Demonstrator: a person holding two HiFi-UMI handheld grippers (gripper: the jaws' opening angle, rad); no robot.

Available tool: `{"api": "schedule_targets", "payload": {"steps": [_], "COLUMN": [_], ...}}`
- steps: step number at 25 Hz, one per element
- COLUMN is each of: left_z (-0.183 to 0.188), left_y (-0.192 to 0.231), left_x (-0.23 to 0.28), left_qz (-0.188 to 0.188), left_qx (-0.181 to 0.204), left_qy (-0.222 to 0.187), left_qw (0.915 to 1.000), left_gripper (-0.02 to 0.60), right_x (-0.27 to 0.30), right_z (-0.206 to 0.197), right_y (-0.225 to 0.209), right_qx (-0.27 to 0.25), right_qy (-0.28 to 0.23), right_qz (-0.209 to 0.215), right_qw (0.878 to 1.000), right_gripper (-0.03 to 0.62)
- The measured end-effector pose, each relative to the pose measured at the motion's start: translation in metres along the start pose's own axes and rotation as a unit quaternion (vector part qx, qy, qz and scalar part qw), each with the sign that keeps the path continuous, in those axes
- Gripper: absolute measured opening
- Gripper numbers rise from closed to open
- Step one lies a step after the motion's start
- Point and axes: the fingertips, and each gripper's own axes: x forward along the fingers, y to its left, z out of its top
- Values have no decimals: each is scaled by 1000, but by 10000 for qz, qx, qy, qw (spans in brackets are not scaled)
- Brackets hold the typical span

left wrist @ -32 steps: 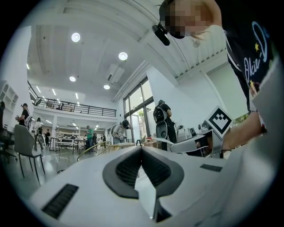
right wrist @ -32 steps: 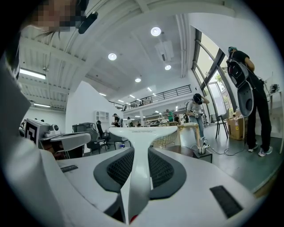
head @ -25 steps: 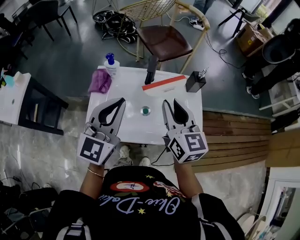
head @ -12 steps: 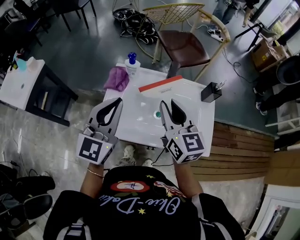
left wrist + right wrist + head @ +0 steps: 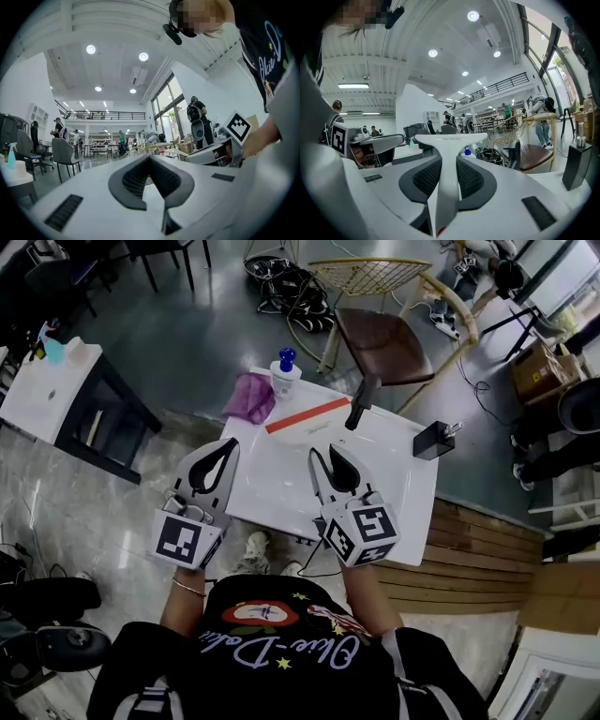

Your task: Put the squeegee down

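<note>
The right gripper (image 5: 324,456) clamps the handle of the white squeegee (image 5: 449,140), its red-edged blade above the white washbasin (image 5: 394,493), while the left gripper (image 5: 150,161) hangs alongside, jaws together and empty.

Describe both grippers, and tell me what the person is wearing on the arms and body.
The left gripper and right gripper match. Each has white, tapering jaws lined with dark textured pads, and each carries a white cube printed with black square markers. The person wears a black shirt with pale script lettering and a red oval patch, and a thin bracelet on the left wrist.
</note>
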Motion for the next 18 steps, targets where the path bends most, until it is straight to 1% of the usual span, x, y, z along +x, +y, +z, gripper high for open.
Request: {"api": "schedule_targets", "payload": {"steps": [3,9,14,18], "left_z": [-6,-7,-15,-16], "left_y": [6,17,29,37], "left_x": [-2,-5,-13,-20], "left_qz": [51,119,257,311], "left_qx": [-26,-49,15,-56], "left_qy": [56,38,202,123], "left_qw": [10000,9999,9995,9994], "left_gripper": [-5,-5,-5,-5], "right_x": [5,21,33,43], "right_z": [-6,-17,-30,-40], "right_y": [5,15,27,38], "right_qx": [-3,29,60,132], "right_qy": [78,203,381,524], "right_qz": [57,210,340,450], "right_qw": [10000,9996,9987,9975], "right_gripper": [87,87,87,87]}}
